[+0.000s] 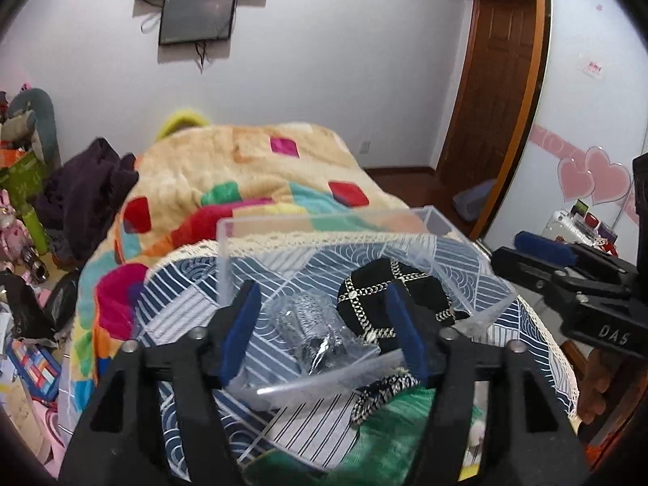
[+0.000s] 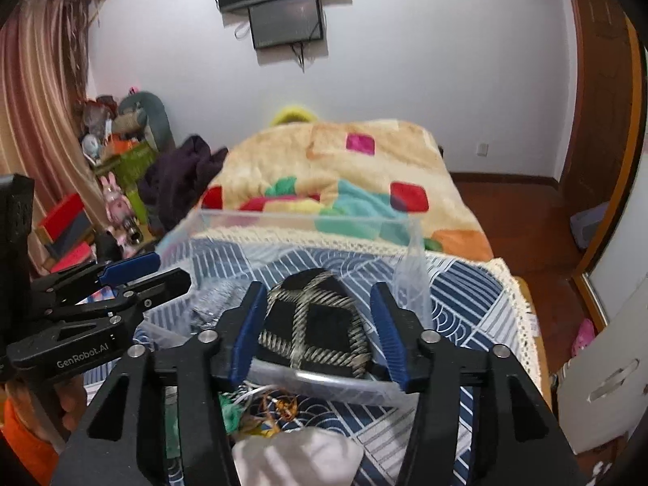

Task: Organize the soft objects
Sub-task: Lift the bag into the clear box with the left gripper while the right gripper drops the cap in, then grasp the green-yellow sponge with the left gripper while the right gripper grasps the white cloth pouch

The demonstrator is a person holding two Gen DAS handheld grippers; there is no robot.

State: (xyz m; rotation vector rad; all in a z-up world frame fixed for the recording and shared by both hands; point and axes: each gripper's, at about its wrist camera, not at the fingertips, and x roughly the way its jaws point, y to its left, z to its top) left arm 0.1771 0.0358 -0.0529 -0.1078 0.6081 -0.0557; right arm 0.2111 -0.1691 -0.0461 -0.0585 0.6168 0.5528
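A clear rectangular plastic bin (image 1: 439, 222) sits on a blue-and-white patterned cloth with a cream lace edge (image 1: 283, 417), at the near end of a bed covered by a beige blanket with coloured squares (image 1: 251, 170). Inside the bin lies a black soft pouch crossed by silver chain trim (image 1: 389, 295), on the right, with a crinkled clear plastic bag holding something silvery (image 1: 316, 336) just left of it.

The left gripper (image 1: 322, 332) hangs over the bin's near wall, its blue-padded jaws apart and holding nothing. The right gripper (image 2: 318, 334) is likewise spread wide, framing the black pouch without touching it.

Near the bin's front wall on the cloth lie a green fabric piece (image 1: 389, 425), a white soft item (image 2: 295, 457) and a tangle of orange-brown cord (image 2: 283, 405).
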